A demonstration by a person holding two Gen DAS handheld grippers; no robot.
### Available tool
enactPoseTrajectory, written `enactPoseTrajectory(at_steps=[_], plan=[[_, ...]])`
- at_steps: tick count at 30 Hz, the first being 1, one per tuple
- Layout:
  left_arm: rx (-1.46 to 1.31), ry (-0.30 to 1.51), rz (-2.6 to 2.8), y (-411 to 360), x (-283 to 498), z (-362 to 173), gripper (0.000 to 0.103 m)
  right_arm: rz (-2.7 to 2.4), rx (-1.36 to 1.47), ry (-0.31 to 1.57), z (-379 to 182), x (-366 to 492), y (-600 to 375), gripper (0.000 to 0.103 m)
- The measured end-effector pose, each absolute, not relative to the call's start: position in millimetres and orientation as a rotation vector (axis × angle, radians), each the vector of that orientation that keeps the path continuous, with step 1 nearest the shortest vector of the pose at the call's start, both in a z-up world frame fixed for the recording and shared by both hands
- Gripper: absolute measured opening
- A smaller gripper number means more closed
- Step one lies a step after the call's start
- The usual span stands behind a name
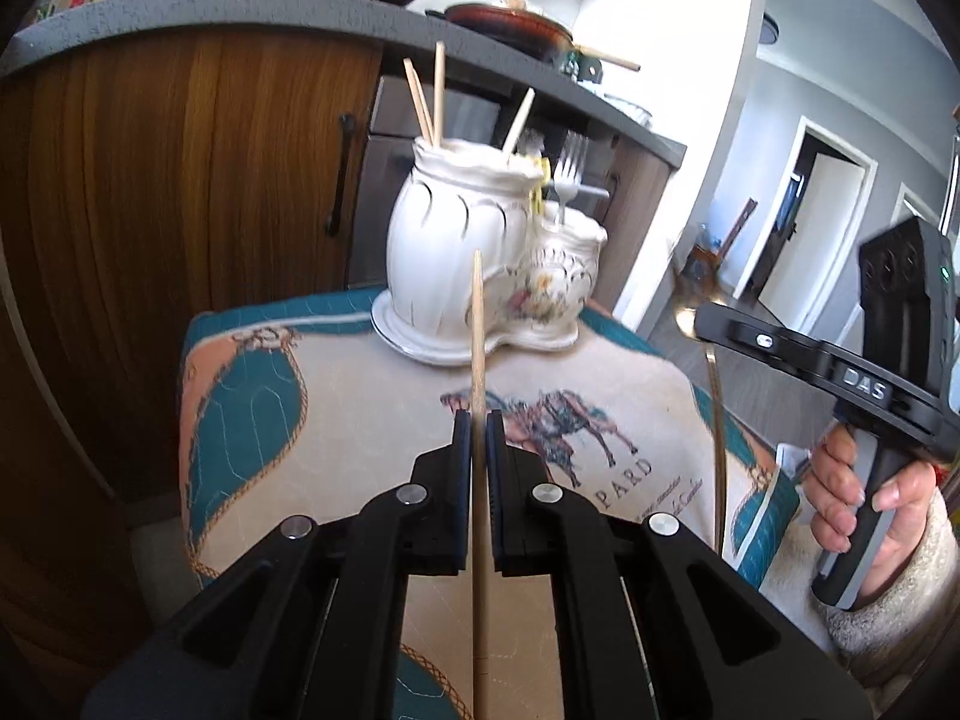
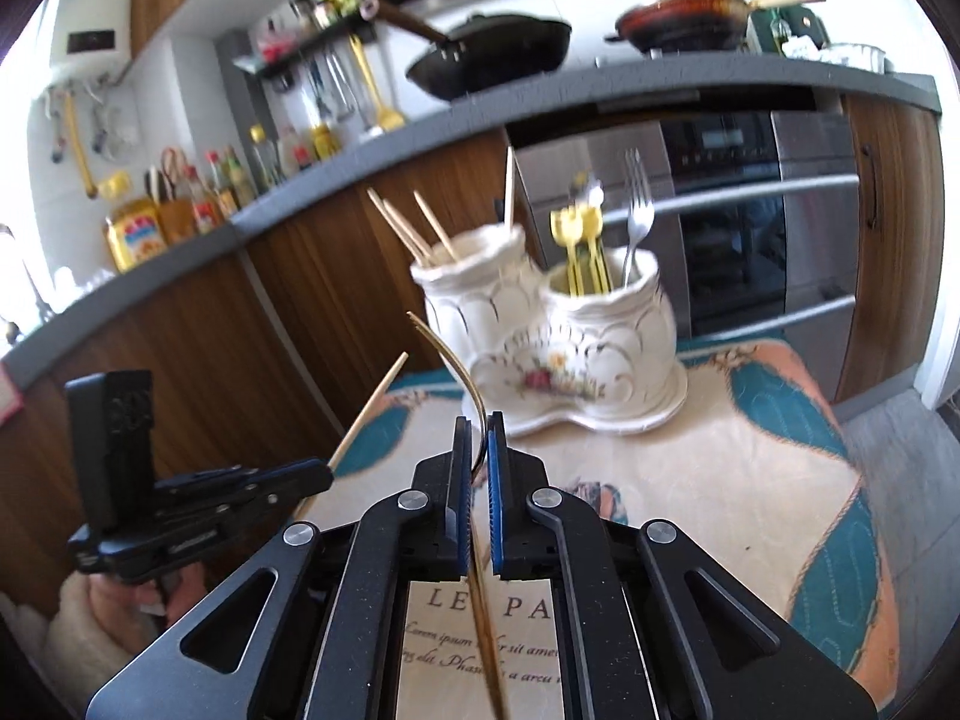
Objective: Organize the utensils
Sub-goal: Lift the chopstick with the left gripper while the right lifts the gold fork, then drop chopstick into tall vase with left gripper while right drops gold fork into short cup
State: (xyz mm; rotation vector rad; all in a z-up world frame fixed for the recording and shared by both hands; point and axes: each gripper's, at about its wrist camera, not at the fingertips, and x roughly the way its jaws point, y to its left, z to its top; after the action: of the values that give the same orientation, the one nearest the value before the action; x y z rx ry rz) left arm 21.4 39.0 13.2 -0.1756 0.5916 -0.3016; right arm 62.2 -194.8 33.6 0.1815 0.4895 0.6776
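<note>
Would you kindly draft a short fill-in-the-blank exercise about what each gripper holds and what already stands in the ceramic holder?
1. The left gripper is shut on a wooden ____.
2. The right gripper is shut on a thin, curved, ____-coloured metal utensil.
3. In the two-pot ceramic holder, the silver fork stands in the pot with the ____ utensils.
4. The holder stands on a ____-print cloth.

Missing words: chopstick; gold; yellow; horse

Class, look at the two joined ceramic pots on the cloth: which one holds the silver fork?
The smaller pot, the one painted with flowers; the silver fork stands in it beside yellow-handled utensils. The taller pot holds only wooden chopsticks.
</note>
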Motion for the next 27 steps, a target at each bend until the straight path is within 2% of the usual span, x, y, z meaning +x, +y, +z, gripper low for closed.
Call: enactPoseTrajectory(at_steps=[11,20,27], plan=[[-0.234,0.389,-0.283,48,32,67,0.005,0.641,0.244,0.318,71,80,-209,0.004],[-0.232,0.224,-0.32,22,98,124,0.005,0.615,0.314,0.17,121,115,-217,0.004],[-0.262,0.177,-0.279,11,156,126,0.005,0.608,0.374,0.03,153,133,-226,0.004]])
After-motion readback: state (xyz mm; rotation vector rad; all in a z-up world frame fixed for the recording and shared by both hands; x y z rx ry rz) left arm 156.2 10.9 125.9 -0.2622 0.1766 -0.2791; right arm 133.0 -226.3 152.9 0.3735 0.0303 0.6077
